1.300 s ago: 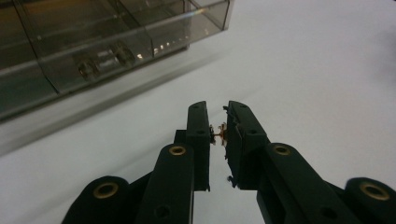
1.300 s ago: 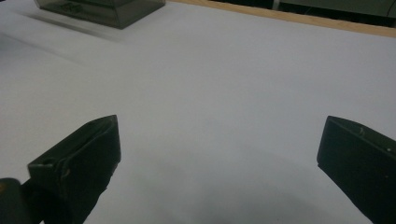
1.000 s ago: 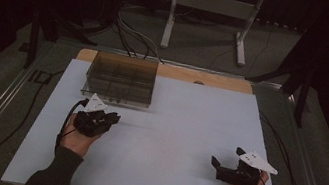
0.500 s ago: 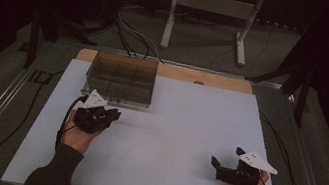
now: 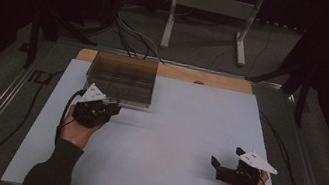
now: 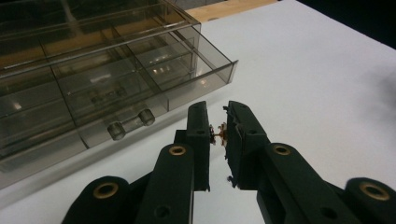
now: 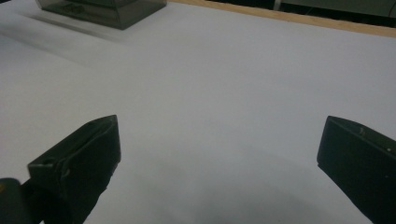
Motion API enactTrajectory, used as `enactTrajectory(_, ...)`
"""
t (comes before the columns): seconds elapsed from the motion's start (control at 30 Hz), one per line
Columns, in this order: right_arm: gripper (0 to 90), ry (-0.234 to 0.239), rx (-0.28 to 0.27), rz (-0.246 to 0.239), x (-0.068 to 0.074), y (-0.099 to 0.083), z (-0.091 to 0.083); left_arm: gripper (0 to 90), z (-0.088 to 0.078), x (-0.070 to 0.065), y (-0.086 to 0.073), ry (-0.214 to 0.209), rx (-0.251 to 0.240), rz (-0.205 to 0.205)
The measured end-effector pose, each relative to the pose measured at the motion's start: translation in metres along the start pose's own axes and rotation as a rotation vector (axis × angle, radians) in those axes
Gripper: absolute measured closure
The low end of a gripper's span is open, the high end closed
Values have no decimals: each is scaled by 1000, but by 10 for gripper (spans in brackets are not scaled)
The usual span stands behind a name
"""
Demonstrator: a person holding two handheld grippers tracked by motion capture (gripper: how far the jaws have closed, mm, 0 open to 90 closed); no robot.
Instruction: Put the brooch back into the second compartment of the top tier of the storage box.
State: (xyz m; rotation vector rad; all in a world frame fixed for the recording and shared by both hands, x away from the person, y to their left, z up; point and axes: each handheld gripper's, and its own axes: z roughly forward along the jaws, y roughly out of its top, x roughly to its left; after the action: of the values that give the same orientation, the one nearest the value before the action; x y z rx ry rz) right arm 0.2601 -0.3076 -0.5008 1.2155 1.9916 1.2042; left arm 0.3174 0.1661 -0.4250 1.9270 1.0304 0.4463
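Clearly a tiny brass-coloured toothed metal part (image 6: 219, 134), gear-like and thin, sits pinched between the black jaws of the left gripper (image 6: 218, 135), near their tips, edge-on to the camera. It hangs just in front of the smoky transparent plastic drawer box (image 6: 107, 70), close to that box's open compartmented drawer. Well apart from the box, the right gripper (image 5: 229, 161) has its jaws spread wide over the white tabletop (image 5: 187, 126).

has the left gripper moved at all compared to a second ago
No, barely. In the high view the left gripper, shut on a small brass-coloured part, sits at the same spot by the near edge of the smoky drawer box.
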Motion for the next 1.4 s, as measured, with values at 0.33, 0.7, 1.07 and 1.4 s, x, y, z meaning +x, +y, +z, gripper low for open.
enactTrajectory(0.33, 2, -1, -1, 1, 0, 0, 0, 808, -2, 5, 9, 4, -19, 4)
enactTrajectory(0.7, 2, 1, -1, 1, 0, 0, 0, 808, -1, 12, 20, 16, -36, 4)
enactTrajectory(1.07, 2, 2, -1, 0, 0, 0, 0, 808, 3, 19, 29, 31, -44, 10)
enactTrajectory(1.4, 2, 1, 0, 1, 0, 0, 0, 808, 10, 27, 33, 51, -37, 2)
